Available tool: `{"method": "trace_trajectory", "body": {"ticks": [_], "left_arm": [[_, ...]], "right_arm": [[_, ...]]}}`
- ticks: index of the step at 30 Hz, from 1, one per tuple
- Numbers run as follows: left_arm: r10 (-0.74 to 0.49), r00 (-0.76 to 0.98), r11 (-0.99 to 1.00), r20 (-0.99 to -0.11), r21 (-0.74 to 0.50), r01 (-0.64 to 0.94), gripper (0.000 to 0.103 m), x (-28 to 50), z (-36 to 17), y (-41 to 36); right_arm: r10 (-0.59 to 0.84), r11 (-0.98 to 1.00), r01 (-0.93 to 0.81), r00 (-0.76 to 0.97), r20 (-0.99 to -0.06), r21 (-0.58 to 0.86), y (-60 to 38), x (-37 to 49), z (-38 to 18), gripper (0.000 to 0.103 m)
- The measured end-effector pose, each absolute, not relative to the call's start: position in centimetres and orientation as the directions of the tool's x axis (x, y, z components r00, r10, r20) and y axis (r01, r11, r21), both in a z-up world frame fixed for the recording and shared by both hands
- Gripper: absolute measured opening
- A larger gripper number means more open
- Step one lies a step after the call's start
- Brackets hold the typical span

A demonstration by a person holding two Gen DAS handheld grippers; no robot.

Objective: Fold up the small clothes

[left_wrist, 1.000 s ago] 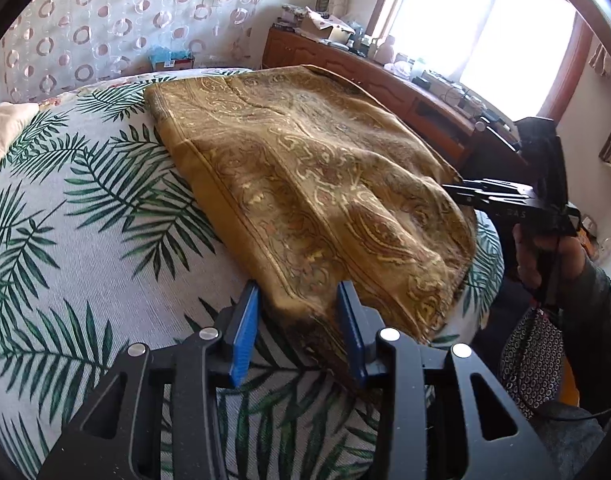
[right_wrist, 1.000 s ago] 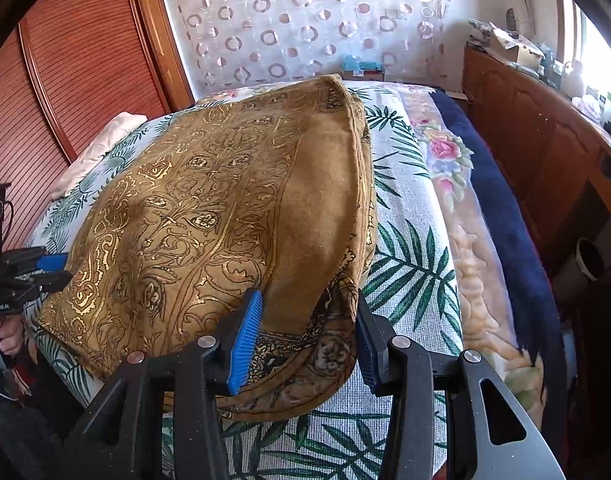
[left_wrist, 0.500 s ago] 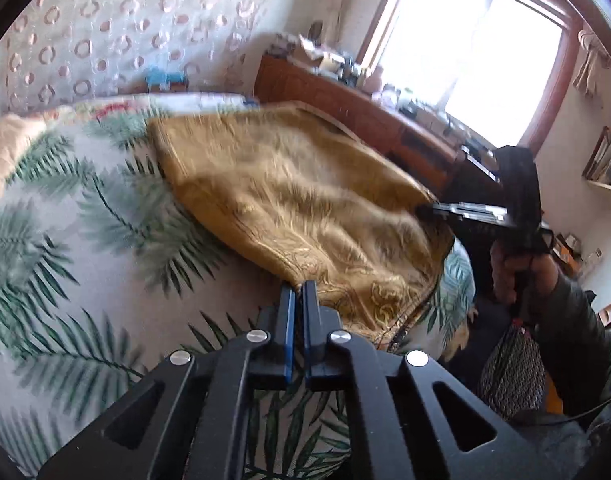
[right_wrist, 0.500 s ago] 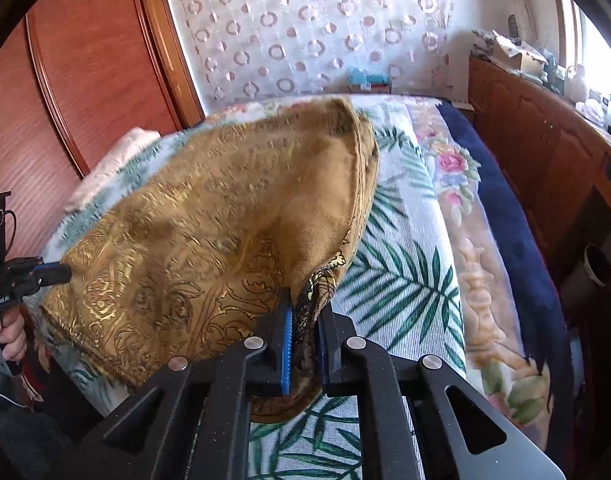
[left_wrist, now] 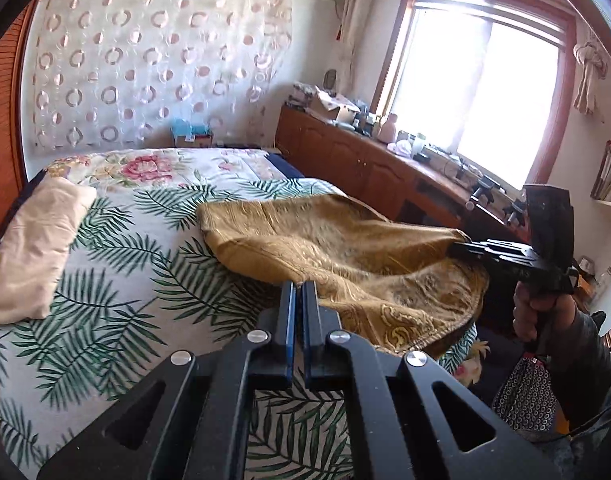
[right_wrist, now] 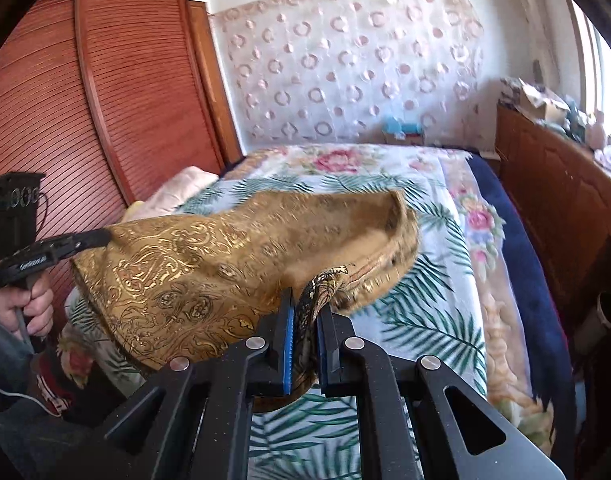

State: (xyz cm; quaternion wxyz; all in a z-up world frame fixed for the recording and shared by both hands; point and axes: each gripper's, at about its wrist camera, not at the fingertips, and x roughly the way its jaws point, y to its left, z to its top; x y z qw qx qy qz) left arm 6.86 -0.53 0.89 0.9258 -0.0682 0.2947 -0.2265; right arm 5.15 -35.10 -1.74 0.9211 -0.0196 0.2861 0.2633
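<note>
Left gripper and right gripper each pinch a near corner of the gold cloth, stretched widthwise, trailing toward the bed's head.

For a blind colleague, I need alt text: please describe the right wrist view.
The right gripper is shut on a corner of a gold patterned cloth, lifting it above a bed with a palm-leaf bedspread. At the left, the left gripper holds the cloth's other corner. A louvered wooden wardrobe stands behind.

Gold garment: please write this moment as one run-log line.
left gripper: shut on gold garment | right gripper: shut on gold garment | near edge lifted above bed
</note>
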Motion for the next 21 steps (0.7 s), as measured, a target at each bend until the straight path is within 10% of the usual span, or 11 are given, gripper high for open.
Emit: {"method": "trace_trajectory", "body": {"ticks": [17, 21], "left_arm": [[-0.409, 0.641, 0.912, -0.65, -0.257, 0.321, 0.003, 5.6, -5.8, 0.0], [-0.404, 0.632, 0.914, -0.662, -0.255, 0.317, 0.003, 5.5, -6.4, -0.1]], "right_arm": [[0.354, 0.888, -0.458, 0.635, -0.687, 0.035, -34.7, 3.6, -7.9, 0.009], [0.315, 0.903, -0.43, 0.636, -0.705, 0.016, -34.1, 3.4, -8.2, 0.03]]}}
